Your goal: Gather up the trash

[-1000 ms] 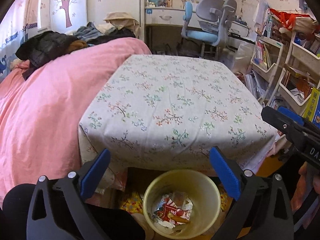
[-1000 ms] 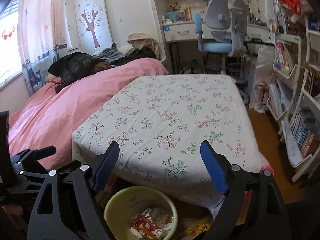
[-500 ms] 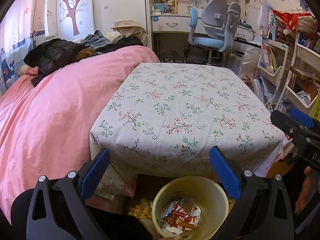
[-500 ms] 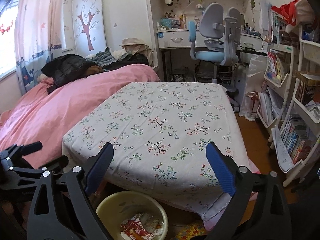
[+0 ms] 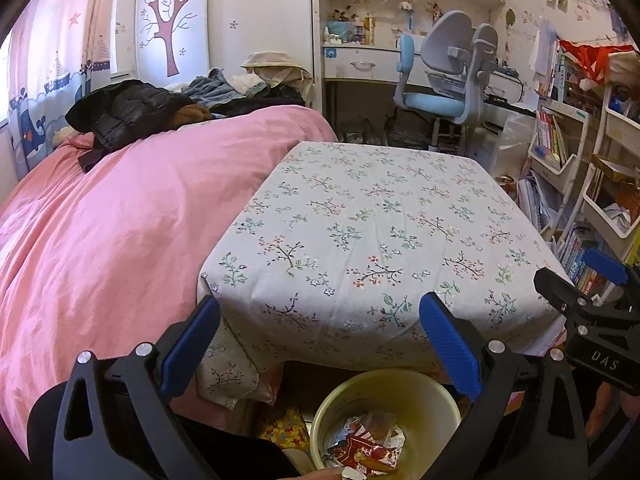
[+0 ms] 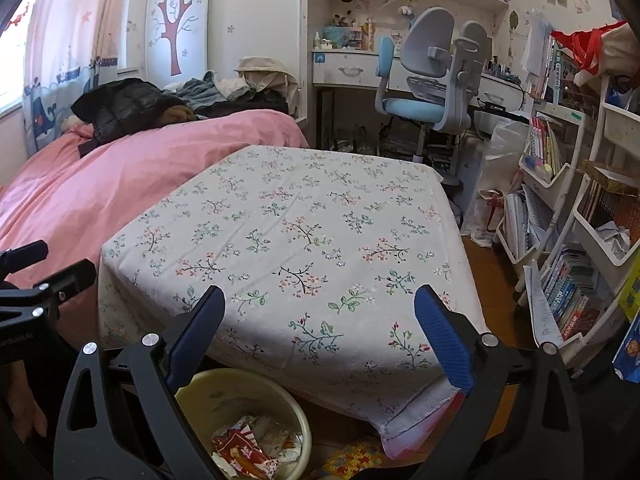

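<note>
both grippers empty, jaws spread wide: left gripper (image 5: 320, 336) and right gripper (image 6: 320, 320) hover side by side over the near edge of the table (image 5: 372, 220), nothing between the fingers. the bin (image 5: 384, 420) sits on the floor just under the table's near edge, below both grippers, placed so trash can drop straight in. wrappers (image 5: 366, 452) already lie in the bin, red and white crumpled packets. the cloth on the table shows no trash from either view, so collecting looks about done. open jaws probably mean the last piece was let go into the bin, or they're ready for another. bed (image 5: 120, 220) touches the table's left side, shelves (image 6: 580, 240) on the right
</note>
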The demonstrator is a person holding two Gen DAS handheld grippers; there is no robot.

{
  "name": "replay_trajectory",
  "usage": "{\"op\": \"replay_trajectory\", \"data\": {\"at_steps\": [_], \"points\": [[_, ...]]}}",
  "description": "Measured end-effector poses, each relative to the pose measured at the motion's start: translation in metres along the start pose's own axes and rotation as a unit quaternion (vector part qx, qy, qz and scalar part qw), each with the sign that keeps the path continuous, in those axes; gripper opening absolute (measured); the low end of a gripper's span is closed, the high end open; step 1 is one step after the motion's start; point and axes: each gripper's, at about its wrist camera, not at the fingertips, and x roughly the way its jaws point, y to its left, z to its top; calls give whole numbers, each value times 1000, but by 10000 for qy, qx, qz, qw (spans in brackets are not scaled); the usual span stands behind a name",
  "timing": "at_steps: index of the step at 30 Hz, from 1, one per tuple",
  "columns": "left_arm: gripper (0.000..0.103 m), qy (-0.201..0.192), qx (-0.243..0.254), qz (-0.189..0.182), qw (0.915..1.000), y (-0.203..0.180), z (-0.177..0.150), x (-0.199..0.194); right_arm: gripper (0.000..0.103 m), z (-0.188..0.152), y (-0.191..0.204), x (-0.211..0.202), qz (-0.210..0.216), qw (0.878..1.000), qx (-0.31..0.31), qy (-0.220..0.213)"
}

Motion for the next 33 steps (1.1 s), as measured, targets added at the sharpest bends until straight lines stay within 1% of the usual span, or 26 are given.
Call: {"op": "replay_trajectory", "data": {"at_steps": [10,33], "points": [[95,-46,135,78,9999,-5,-1,0,93,-1,0,4,-25,10000,-11,71],[95,-63,103,88,9999,-1,-1,0,94,-4,2,6,-48,9999,-68,104]]}}
